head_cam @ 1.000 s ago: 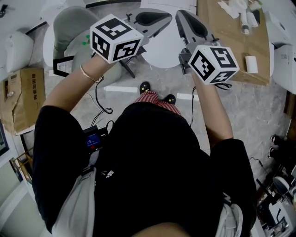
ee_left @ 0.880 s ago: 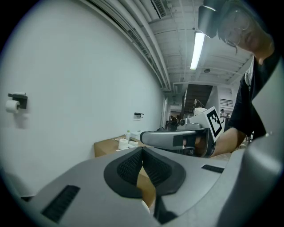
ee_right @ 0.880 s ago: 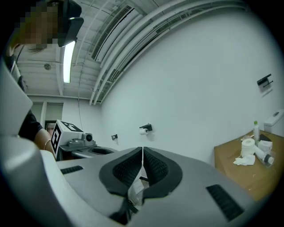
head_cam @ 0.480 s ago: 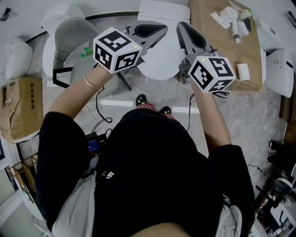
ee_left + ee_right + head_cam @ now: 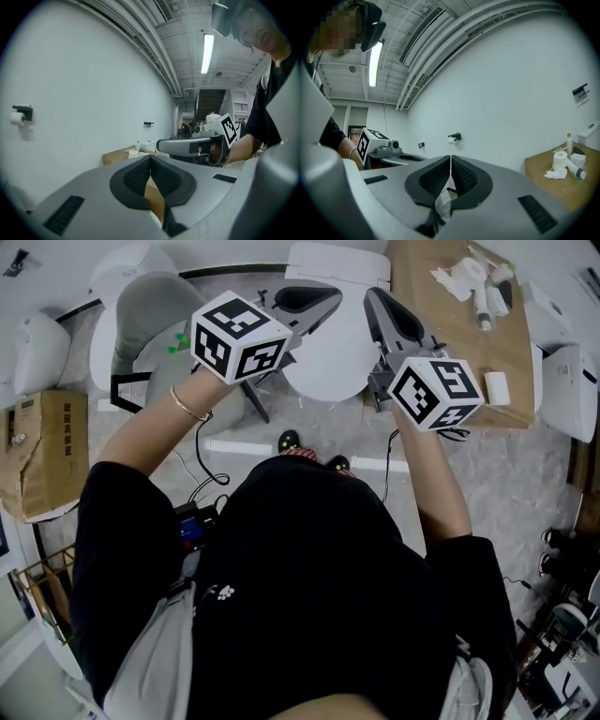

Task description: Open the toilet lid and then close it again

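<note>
Person (image 5: 300, 596) in a black top, both forearms raised. Left gripper (image 5: 314, 298) at 11 o'clock, right gripper (image 5: 384, 304) at 1 o'clock, the 2 marker cubes toward the body. Own views: left jaws pressed together with nothing between them; right jaws likewise closed and empty. Both aim level at a white wall (image 5: 84, 93). Below them at 12 o'clock, toilet lid (image 5: 323, 357) lies down over the bowl, neither gripper on it. Cardboard box (image 5: 47, 451) at 9 o'clock. Brown board (image 5: 441, 343) with paper rolls (image 5: 469, 277) at 2 o'clock.
</note>
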The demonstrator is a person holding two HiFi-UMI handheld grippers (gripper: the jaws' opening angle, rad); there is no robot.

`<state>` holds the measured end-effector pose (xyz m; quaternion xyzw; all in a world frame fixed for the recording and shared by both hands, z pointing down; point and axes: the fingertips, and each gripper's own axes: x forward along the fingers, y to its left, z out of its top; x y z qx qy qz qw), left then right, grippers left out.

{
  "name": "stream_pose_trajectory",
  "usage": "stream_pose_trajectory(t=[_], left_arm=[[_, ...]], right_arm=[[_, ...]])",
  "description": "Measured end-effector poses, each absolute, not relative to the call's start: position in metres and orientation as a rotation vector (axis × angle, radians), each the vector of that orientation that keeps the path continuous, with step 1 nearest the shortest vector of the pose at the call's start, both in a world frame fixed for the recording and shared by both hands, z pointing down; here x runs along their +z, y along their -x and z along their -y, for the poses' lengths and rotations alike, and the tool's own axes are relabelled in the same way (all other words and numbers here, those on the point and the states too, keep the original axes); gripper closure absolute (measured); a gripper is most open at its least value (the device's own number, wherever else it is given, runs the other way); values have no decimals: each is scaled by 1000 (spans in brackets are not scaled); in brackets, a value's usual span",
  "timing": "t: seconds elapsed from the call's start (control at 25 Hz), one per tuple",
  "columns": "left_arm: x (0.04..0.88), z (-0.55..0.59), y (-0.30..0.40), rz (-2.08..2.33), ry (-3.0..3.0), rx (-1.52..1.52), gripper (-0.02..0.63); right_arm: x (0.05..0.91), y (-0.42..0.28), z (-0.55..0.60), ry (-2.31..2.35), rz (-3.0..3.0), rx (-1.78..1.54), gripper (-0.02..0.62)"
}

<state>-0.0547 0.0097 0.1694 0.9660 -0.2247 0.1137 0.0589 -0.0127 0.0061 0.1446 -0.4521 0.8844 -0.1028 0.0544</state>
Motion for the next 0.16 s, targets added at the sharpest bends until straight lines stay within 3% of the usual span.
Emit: stream_pose_trajectory(t=[0.16], left_arm=[[161, -5, 54, 642, -2935, 357, 603]], right_arm=[[138, 10, -2, 1374, -2674, -284, 572]])
